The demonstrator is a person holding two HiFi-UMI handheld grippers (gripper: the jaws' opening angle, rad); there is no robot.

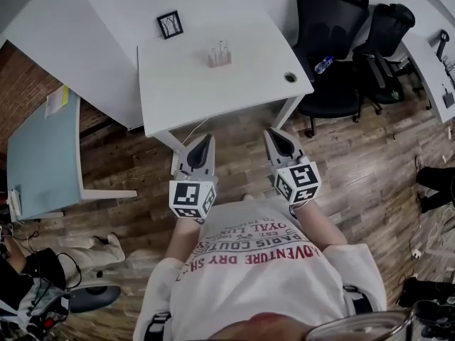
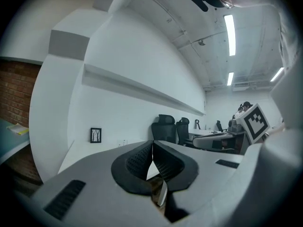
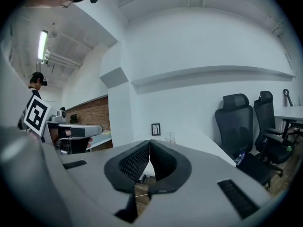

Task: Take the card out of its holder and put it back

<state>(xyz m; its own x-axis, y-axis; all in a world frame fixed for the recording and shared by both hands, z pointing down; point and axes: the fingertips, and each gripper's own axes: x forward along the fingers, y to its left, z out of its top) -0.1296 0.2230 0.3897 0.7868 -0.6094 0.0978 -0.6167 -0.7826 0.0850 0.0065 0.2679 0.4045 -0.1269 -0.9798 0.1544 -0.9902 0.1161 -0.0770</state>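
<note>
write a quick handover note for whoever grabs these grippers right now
Left gripper: shut, empty, held over the floor just short of the white table's near edge.
Right gripper: shut, empty, beside the left one, also short of the table.
Card holder: stands around mid-table, neither gripper near it. The card seems to be in it, but it is too small to be sure.
Done: nothing shows as done.
Left: reach in, pull the card out, put it back.
</note>
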